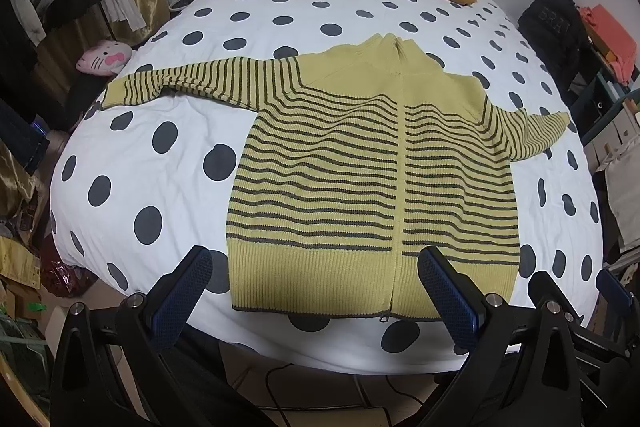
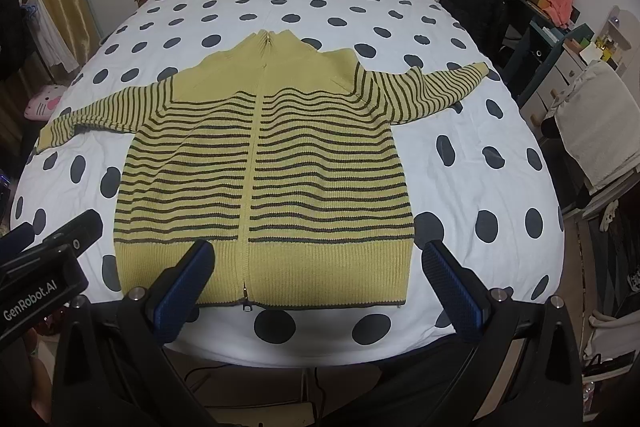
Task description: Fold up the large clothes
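Both my claws, left (image 1: 316, 291) and right (image 2: 320, 287), gaped wide and empty above the cardigan (image 2: 264, 167); careless pinching risked dragging its flat knit askew

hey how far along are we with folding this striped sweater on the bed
Done: the striped sweater lies flat and zipped on the polka-dot bed, both sleeves spread out to the sides. In hand: nothing; the left hand-held gripper and right hand-held gripper are both open, hovering at the hem without gripping it. Left: every fold, since neither the sleeves nor the body have been turned in yet.
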A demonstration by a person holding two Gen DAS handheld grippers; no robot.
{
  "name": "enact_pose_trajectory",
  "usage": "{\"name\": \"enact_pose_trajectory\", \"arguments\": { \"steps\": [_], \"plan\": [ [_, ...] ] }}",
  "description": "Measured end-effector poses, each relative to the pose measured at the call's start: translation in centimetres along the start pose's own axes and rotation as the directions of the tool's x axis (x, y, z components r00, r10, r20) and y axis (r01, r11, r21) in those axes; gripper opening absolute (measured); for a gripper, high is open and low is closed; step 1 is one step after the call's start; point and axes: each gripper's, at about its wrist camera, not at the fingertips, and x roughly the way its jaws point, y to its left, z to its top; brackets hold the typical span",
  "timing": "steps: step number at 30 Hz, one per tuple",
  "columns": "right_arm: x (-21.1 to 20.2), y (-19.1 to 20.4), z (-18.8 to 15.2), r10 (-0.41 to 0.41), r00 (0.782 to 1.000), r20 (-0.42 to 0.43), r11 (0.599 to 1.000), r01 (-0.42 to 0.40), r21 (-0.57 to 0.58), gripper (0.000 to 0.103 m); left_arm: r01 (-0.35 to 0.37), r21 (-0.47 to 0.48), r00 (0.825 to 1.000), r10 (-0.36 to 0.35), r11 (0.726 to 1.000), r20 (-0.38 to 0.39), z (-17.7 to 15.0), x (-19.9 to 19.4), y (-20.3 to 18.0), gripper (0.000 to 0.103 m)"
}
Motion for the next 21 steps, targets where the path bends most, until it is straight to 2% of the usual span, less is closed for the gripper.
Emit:
{"name": "enact_pose_trajectory", "arguments": {
  "steps": [21],
  "plan": [
    [0.29, 0.74, -0.18, 0.001, 1.0, -0.012, 1.0, -0.001, -0.003, 0.103, 0.004, -0.012, 1.0, -0.005, 1.0, -0.02, 0.48, 0.66, 0.54, 0.103]
  ]
}}
